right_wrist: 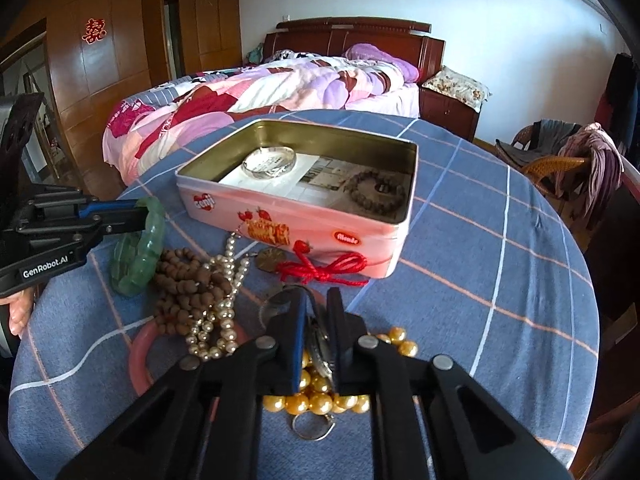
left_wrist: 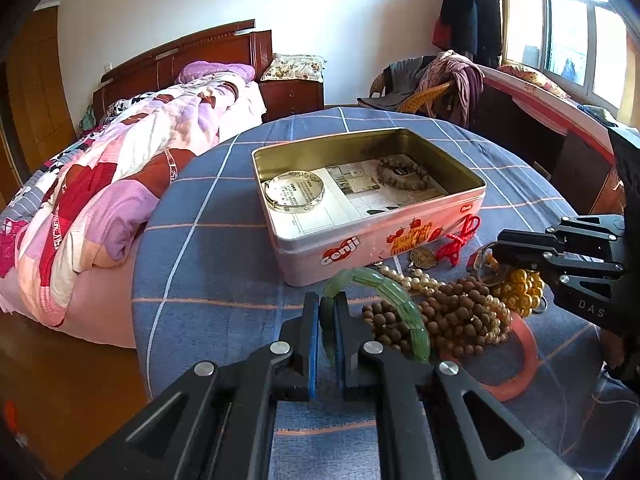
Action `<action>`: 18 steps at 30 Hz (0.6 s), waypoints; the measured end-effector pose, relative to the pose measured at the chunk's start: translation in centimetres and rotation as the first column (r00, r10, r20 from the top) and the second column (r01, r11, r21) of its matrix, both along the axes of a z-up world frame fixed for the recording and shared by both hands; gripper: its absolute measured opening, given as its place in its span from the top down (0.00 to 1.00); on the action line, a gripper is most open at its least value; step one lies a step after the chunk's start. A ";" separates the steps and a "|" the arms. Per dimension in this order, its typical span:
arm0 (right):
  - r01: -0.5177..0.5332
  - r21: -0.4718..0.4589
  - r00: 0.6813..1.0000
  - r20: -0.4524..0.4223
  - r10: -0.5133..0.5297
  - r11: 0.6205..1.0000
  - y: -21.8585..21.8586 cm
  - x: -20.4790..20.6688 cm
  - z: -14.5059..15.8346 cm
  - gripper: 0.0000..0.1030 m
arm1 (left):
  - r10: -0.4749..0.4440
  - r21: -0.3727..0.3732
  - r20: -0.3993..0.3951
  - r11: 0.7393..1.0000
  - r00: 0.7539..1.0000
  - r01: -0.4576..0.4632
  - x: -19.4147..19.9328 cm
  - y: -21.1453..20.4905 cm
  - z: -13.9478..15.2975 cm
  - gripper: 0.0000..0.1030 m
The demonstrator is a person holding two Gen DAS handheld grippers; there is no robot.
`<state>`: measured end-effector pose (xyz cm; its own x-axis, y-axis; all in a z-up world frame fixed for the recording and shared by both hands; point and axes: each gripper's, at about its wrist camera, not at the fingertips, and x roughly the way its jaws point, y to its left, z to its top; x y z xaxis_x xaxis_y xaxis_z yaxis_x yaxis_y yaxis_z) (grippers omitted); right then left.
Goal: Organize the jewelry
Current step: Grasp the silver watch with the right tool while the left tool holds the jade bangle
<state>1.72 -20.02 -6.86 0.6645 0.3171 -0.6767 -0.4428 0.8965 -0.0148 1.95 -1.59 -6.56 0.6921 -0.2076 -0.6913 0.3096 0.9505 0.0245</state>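
Observation:
An open pink tin (left_wrist: 380, 236) (right_wrist: 304, 220) sits on the blue checked table and holds a silver bangle (left_wrist: 294, 191) (right_wrist: 270, 162) and a brown bead bracelet (left_wrist: 404, 172) (right_wrist: 374, 192). My left gripper (left_wrist: 328, 312) (right_wrist: 140, 214) is shut on a green jade bangle (left_wrist: 394, 300) (right_wrist: 140, 252), lifting one side. My right gripper (right_wrist: 318, 304) (left_wrist: 494, 250) is shut on a watch (right_wrist: 322, 344) above gold beads (right_wrist: 320, 396) (left_wrist: 518, 286). Brown beads (left_wrist: 448, 312) (right_wrist: 184, 284), pearls (right_wrist: 224, 312), a pink bangle (left_wrist: 520, 364) (right_wrist: 140, 354) and a red-corded coin (right_wrist: 276, 260) lie before the tin.
A bed with a patchwork quilt (left_wrist: 120, 184) (right_wrist: 280, 84) stands beyond the table. A wicker chair with clothes (left_wrist: 436, 88) (right_wrist: 568, 160) is at the right. A key ring (right_wrist: 312, 426) lies under the gold beads.

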 end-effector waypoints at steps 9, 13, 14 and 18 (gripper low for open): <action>0.010 0.035 1.000 0.000 -0.010 0.999 -0.5 0.2 0.3 0.89 | 0.004 -0.007 0.009 1.000 1.000 -0.004 -0.1 0.2 0.5 0.95; 0.014 0.058 1.000 0.005 -0.014 0.998 -0.9 0.0 0.8 0.91 | 0.006 -0.013 0.018 1.000 1.000 -0.005 -0.3 0.4 0.9 0.95; 0.015 0.061 1.000 0.007 -0.015 0.998 -0.9 -0.1 0.9 0.91 | 0.006 -0.014 0.019 1.000 1.000 -0.006 -0.3 0.4 0.9 0.95; 0.018 0.083 1.000 0.023 -0.020 0.996 -1.2 -0.3 1.7 0.94 | 0.006 -0.018 0.024 1.000 1.000 -0.006 -0.3 0.4 1.1 0.95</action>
<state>1.40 -21.27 -5.16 0.6864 0.3582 -0.6329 -0.4258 0.9034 0.0495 1.61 -1.18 -5.48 0.7095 -0.2153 -0.6710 0.3035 0.9527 0.0151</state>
